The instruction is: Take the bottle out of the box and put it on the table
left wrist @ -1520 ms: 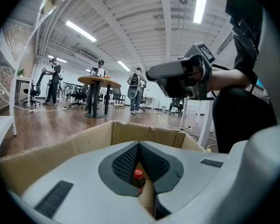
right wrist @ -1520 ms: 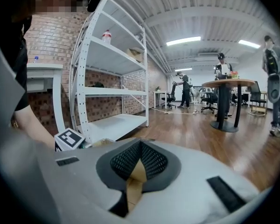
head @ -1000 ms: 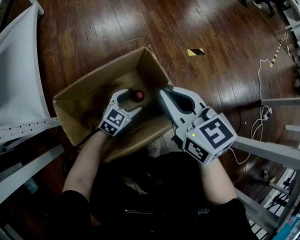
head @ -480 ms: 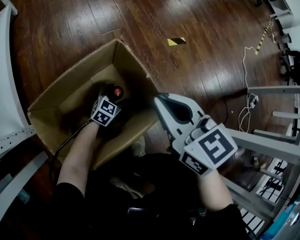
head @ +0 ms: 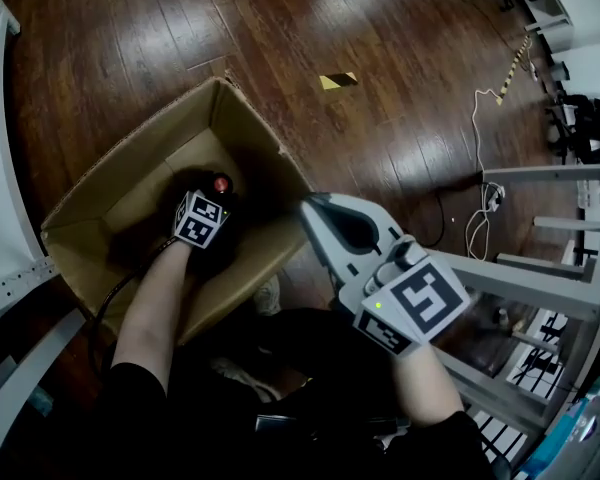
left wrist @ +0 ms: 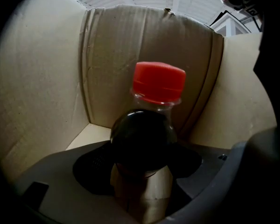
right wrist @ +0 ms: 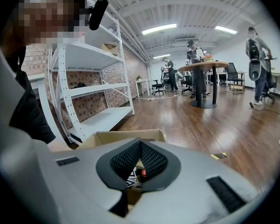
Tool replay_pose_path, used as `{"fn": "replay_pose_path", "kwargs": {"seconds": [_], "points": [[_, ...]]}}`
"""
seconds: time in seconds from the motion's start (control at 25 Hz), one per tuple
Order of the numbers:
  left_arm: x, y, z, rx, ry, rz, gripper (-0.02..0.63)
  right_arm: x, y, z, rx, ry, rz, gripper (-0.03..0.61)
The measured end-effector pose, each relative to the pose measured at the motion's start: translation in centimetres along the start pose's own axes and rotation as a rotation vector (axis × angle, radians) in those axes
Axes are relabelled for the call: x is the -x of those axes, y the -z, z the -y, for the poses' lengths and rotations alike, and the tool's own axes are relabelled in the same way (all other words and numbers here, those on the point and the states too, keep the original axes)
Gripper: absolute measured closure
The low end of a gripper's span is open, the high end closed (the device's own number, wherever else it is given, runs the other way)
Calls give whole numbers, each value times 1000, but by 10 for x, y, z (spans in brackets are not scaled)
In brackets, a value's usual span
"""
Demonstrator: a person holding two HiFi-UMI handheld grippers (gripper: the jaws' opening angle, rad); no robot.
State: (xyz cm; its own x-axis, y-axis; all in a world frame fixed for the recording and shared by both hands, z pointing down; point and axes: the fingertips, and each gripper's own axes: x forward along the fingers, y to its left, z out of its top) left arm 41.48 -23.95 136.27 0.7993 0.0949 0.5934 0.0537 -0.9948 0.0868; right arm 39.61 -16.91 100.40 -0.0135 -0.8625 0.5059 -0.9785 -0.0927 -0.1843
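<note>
**Change since one second ago.** In the head view the left gripper [head: 216, 196] has sunk deeper into the cardboard box [head: 120, 183]. Its marker cube [head: 200, 218] now sits well below the rim and looks smaller than before, and the forearm reaches further in from 6 o'clock. The right gripper [head: 312, 209] has barely shifted. It hangs outside the box, just beside the wall at 3 o'clock. The whole scene has slid toward 9 o'clock in the picture, as shown by the yellow-and-black tape strip [head: 338, 80] on the wooden floor [head: 380, 68].

**Tongs.** We read the left jaws as wide and closing, with the bottle [left wrist: 142, 139] between them. The dark pads stand just beside its body at 3 and 9 o'clock, and we see no firm press yet. The right jaws are together at their tips and hold nothing. Through the gap below the tips we glimpse the box and a spot of red.

**The bottle.** It stands upright inside the box, near the far corner at 12 o'clock from the left gripper. It has a bright red ribbed screw cap [left wrist: 158, 82], a short clear neck and a rounded shoulder filled with near-black liquid. A pale label band lies lower down, partly hidden by the jaws. In the head view only the red cap shows, at 1 o'clock from the marker cube.
</note>
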Motion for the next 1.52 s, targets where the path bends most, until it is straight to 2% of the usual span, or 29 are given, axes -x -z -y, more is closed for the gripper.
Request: {"fn": "replay_pose_path", "kwargs": {"seconds": [0.2,0.36,0.56,0.76,0.84,0.96,1.0,1.08,1.16,1.24,1.32,1.52], "points": [[9,4,10,17,46,-42,293,-6,1,-1,7,-6,-5,575],[30,-6,14,-1,57,-26,295,-16,-8,-12,31,-29,12,575],[75,-42,0,-18,39,51,295,-39,-16,-21,95,-63,30,575],[132,-96,-4,-27,37,171,296,-60,-13,-9,141,-44,1,575],[156,-110,-10,-33,21,187,296,-78,-16,-14,170,-64,12,575],[199,-131,-25,-40,-30,161,296,-116,-18,-18,177,-76,29,575],[214,-141,-29,-32,-44,149,296,-127,-14,-18,166,-70,16,575],[250,-167,-30,1,-64,141,296,-134,2,-24,138,-76,-80,575],[288,-203,-24,26,-74,157,296,-115,-1,-40,147,-116,-175,576],[326,-243,-18,18,-88,162,296,-84,-34,-62,199,-172,-191,577],[364,-284,-13,4,-106,159,296,-55,-84,-74,208,-192,-168,575],[458,-400,18,21,-107,233,296,21,-200,-84,151,-142,-157,575]]}}
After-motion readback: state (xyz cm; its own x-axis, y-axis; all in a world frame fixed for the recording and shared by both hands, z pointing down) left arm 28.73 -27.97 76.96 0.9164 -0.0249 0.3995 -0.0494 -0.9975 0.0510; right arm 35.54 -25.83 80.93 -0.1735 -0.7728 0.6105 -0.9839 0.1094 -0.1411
